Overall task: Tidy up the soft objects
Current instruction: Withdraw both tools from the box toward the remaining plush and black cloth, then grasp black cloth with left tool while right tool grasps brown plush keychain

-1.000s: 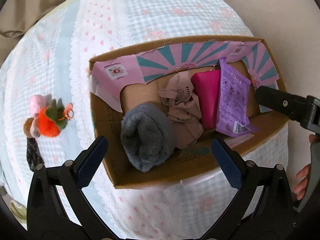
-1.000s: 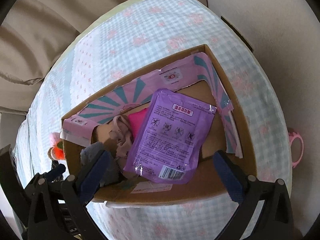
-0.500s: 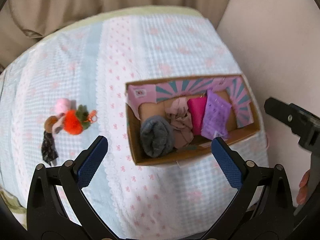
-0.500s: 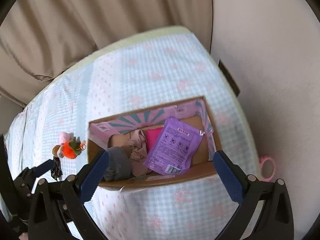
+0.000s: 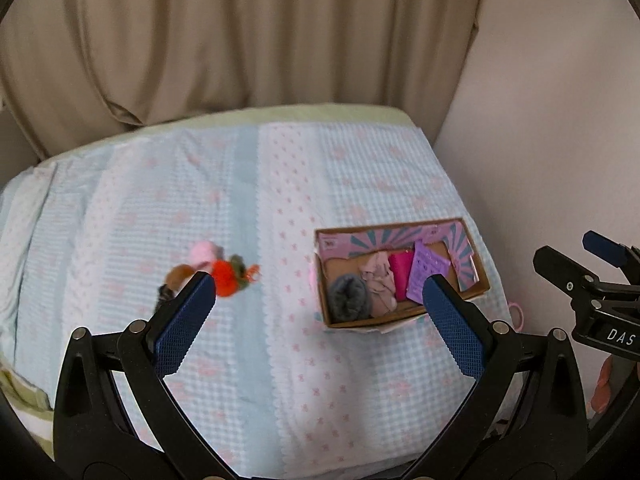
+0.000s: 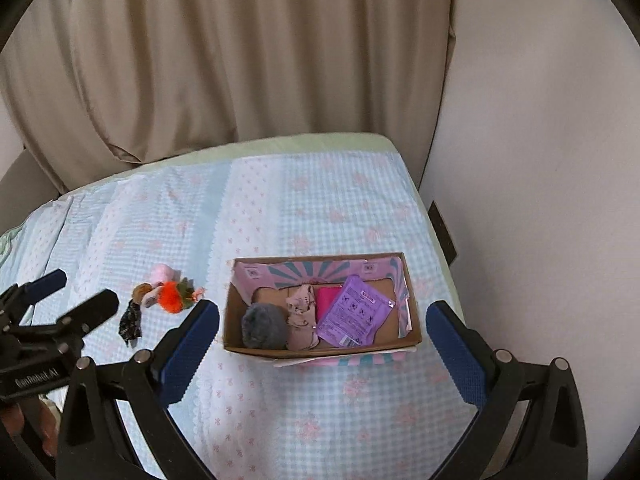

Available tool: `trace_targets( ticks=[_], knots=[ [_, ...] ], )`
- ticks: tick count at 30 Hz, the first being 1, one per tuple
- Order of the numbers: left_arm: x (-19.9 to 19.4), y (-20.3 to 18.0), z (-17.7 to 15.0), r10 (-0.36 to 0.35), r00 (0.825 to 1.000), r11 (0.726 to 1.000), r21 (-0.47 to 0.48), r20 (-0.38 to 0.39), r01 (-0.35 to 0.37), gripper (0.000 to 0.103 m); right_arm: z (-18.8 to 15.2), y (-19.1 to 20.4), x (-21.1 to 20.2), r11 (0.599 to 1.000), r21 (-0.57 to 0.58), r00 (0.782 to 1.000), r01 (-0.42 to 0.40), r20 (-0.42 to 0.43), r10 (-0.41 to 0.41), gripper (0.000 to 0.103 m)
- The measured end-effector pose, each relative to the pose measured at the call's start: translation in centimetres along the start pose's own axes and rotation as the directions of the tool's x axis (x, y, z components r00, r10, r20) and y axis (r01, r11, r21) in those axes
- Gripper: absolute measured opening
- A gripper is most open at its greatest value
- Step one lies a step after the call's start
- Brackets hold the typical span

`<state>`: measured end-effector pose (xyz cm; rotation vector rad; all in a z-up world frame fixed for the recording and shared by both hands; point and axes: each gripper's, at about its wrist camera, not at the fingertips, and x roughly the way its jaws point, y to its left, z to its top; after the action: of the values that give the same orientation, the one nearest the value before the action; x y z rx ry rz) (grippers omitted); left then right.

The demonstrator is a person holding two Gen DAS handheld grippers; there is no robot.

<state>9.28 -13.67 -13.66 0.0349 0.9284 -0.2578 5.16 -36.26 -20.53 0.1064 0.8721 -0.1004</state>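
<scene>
A cardboard box (image 6: 232,334) (image 5: 325,312) stands on the bed's right side. It holds a grey fluffy roll (image 6: 264,327) (image 5: 348,296), a beige cloth (image 6: 303,320) (image 5: 380,280), a magenta item (image 6: 325,300) (image 5: 401,276) and a purple packet (image 6: 354,312) (image 5: 422,276). A cluster of small plush toys, orange, pink and brown (image 6: 168,294) (image 5: 220,272), lies left of the box. My left gripper (image 5: 316,312) is open and empty, well back from the bed. My right gripper (image 6: 324,336) is open and empty, also held back.
The bed carries a light blue checked cover (image 6: 320,208). A beige curtain (image 6: 200,60) hangs behind it and a pale wall (image 6: 540,160) is at the right. A dark patterned cloth (image 6: 130,320) lies by the toys. A pink ring (image 5: 518,314) lies right of the box.
Both grippers have pulled far back and up from the box, which now looks small. Both stayed open and empty. Nothing on the bed moved.
</scene>
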Motion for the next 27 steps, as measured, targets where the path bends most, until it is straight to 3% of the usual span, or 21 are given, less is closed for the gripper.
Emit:
trace_targets(
  ticks=[7,12,20,27],
  knots=[
    [-4.5,4.3,-1.2,0.058,0.996,0.997,-0.047,0.072,-0.055,0.103,0.2,3.3,-2.4,0.997,-0.043,0.997,-0.065,0.033,0.066,0.103],
    [-6.1,9.2,-2.6,0.102,0.991,0.987,-0.13,0.086,-0.09,0.103,0.6,6.3,-2.0,0.988,-0.071,0.989,-0.137,0.04,0.14,0.103],
    [-5.5,16.0,-4.5,0.172,0.984,0.958,-0.242,0.046,-0.156,0.103,0.9,12.1,1.0,0.967,-0.142,0.977,-0.213,0.0,0.215,0.103],
    [-2.6,21.1,-6.3,0.201,0.98,0.933,-0.305,-0.007,-0.194,0.103,1.2,17.9,5.8,0.926,-0.215,0.95,-0.312,-0.077,0.302,0.103]
  ],
)
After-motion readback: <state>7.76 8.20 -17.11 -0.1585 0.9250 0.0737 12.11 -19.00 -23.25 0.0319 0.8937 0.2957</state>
